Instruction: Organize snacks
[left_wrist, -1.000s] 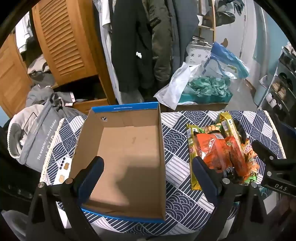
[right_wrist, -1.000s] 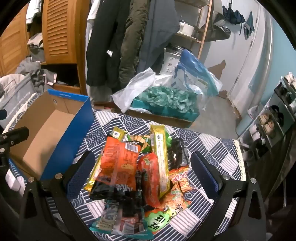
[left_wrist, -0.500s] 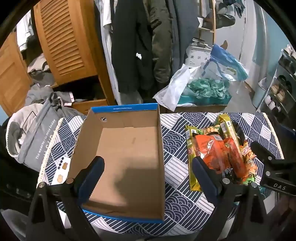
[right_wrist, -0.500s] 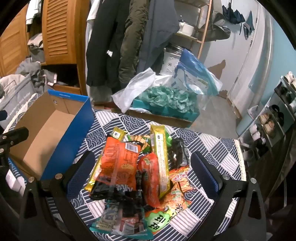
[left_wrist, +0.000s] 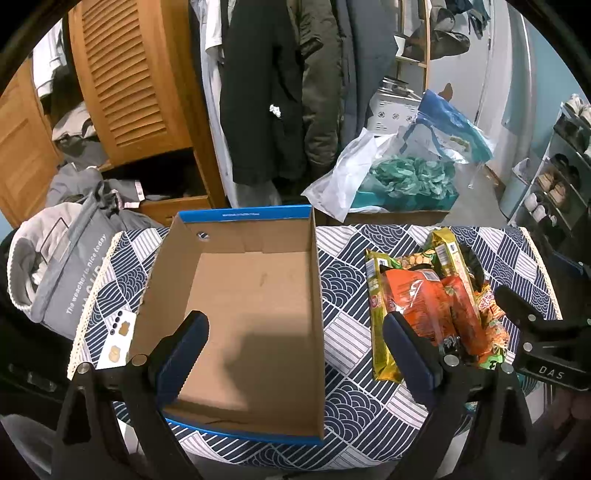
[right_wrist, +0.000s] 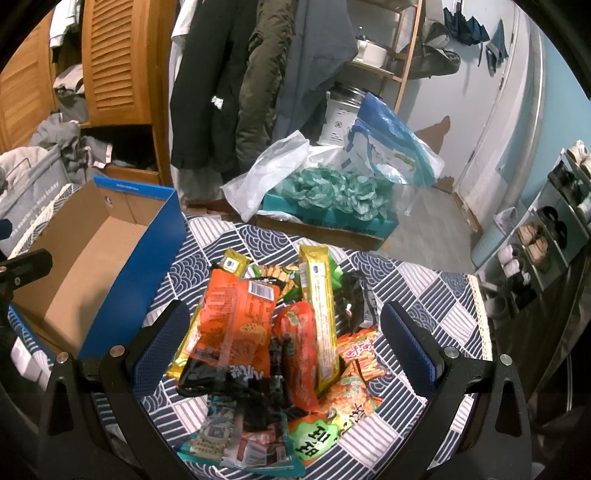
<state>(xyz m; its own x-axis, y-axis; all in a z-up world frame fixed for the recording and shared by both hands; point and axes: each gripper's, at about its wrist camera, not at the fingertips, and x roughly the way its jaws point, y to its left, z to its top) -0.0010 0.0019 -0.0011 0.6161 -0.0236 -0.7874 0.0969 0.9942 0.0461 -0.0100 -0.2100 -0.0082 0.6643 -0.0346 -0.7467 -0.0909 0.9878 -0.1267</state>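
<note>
Hovering released over the cardboard box (left_wrist: 255, 317), left tool (left_wrist: 295, 347) gripping nothing; hanging released over the snack pile (right_wrist: 273, 343), right tool (right_wrist: 280, 339) likewise gripping nothing; lying heaped on the patterned bench (right_wrist: 417, 295), just beside the box's blue wall

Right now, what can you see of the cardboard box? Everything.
The cardboard box is an open, lidless shoebox-style carton: plain brown inside, blue outside with a blue rim and small white print on the far edge. A small round hole sits in its far wall. It holds nothing. It stands upright on the wave-patterned tablecloth, left of the snack pile and apart from it. The left gripper hovers open above its near end, not touching it as far as shows.
</note>
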